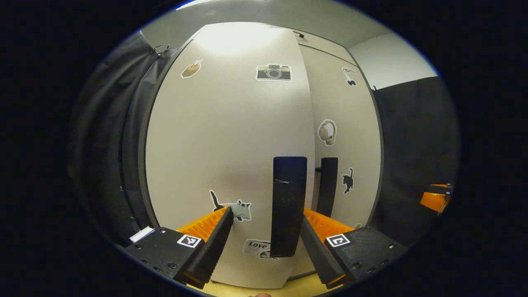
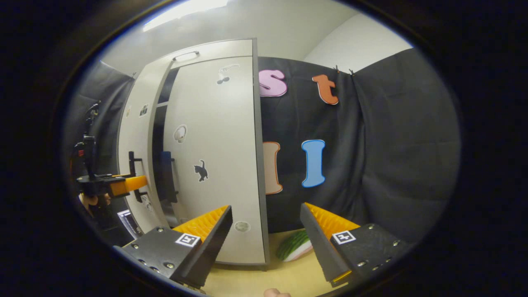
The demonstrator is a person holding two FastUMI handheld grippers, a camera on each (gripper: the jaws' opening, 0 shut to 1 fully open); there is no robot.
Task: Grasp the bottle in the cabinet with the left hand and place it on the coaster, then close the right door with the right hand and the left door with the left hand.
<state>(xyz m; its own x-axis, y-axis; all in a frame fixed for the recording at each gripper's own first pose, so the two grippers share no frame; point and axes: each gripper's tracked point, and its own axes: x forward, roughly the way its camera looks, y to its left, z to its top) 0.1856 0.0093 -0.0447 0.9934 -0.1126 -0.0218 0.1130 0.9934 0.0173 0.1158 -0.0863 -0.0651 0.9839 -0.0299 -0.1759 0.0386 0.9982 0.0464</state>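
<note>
The cabinet's left door [image 1: 222,140], pale with stickers, stands close in front of my left gripper [image 1: 266,233]. That gripper is open, and the door's black upright handle [image 1: 288,206] sits between its fingers, nearer the right one. Beside it is the right door [image 1: 350,123] with its own black handle [image 1: 328,185]. In the right gripper view the right door [image 2: 214,156] lies flush with the cabinet, while the left door [image 2: 134,123] stands slightly ajar with a dark gap between them. My right gripper [image 2: 266,231] is open and empty, off to the cabinet's right. The left gripper [image 2: 111,183] is at the left door's handle.
A green striped, watermelon-like item [image 2: 295,245] lies on the wooden tabletop [image 2: 247,280] by the cabinet's right side. Black cloth [image 2: 371,165] hangs behind and to the right. A hand [image 2: 93,202] holds the left gripper.
</note>
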